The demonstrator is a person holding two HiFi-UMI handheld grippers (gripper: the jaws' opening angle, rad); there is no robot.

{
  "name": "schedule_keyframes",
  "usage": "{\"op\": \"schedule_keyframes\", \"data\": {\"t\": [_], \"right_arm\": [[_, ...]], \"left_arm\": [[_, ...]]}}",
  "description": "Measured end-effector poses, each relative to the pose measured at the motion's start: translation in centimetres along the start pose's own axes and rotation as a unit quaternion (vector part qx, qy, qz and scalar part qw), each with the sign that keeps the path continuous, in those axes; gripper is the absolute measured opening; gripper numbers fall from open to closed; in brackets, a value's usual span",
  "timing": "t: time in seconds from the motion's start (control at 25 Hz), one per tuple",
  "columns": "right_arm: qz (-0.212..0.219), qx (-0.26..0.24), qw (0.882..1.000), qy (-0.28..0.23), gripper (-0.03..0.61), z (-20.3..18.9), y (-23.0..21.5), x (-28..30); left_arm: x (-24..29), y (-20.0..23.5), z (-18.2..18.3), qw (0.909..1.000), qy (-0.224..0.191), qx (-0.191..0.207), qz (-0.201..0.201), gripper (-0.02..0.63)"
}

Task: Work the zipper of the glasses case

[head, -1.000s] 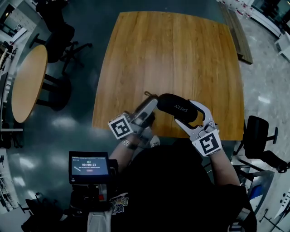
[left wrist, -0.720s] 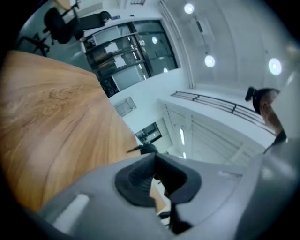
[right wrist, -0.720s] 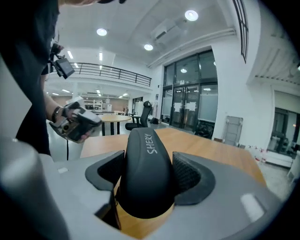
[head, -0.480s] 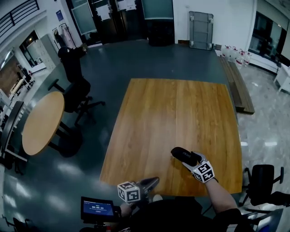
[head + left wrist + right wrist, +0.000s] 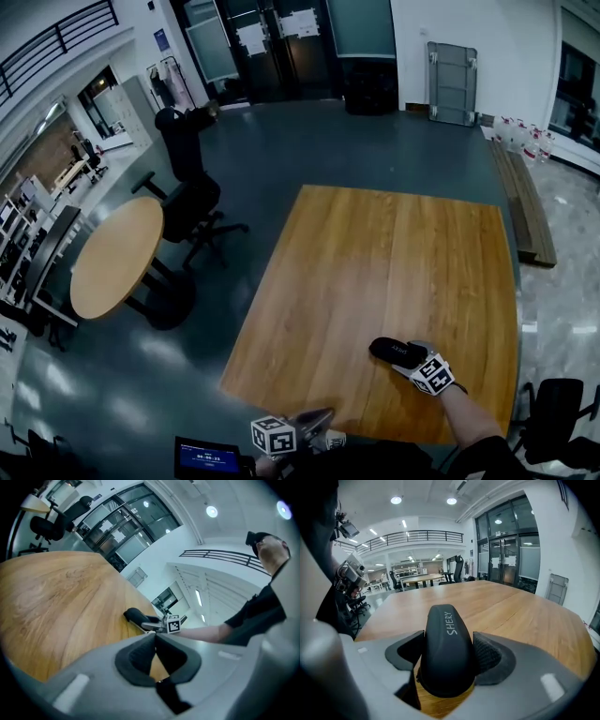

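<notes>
Glasses case (image 5: 445, 639) clamped in right gripper (image 5: 447, 657); left gripper (image 5: 154, 639) closed on nothing.
Case is black, smooth, a rounded oblong, with pale "SHERY" lettering on top (seen end-on in the right gripper view). Wide-set jaws press its two sides, over the wooden table's (image 5: 375, 272) near right part. Left gripper sits at the near edge, apart.

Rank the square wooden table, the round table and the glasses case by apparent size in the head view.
Largest to smallest:
1. square wooden table, by far the biggest
2. round table, clearly smaller
3. glasses case, smallest, a small dark shape near the square table's near edge
</notes>
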State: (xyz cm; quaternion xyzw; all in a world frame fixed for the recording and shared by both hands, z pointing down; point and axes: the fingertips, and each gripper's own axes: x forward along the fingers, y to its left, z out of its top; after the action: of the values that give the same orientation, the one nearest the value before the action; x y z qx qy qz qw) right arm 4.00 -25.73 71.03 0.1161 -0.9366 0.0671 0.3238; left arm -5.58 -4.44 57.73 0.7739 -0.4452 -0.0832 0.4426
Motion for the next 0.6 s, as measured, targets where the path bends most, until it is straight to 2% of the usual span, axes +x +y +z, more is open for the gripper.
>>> {"op": "schedule_keyframes", "data": {"t": [0.24, 0.4, 0.48, 0.6], "right_arm": [[0.016, -0.002, 1.000, 0.027, 0.322, -0.8, 0.2, 1.1], [0.019, -0.027, 0.999, 0.042, 0.344, 0.0, 0.1, 0.8], [0.008, -0.026, 0.999, 0.024, 0.353, 1.2, 0.1, -0.5], [-0.020, 0.001, 0.999, -0.041, 0.337, 4.0, 0.5, -3.0]], "left_arm": [[-0.4, -0.1, -0.3, 0.9996, -0.027, -0.009, 0.007, -0.002], [-2.0, 0.4, 0.8, 0.9980, -0.059, -0.021, 0.015, 0.000], [-2.8, 0.4, 1.4, 0.9970, -0.073, -0.022, 0.018, -0.002], [-3.7, 0.8, 1.9, 0.9962, -0.084, -0.013, 0.016, -0.002]]}}
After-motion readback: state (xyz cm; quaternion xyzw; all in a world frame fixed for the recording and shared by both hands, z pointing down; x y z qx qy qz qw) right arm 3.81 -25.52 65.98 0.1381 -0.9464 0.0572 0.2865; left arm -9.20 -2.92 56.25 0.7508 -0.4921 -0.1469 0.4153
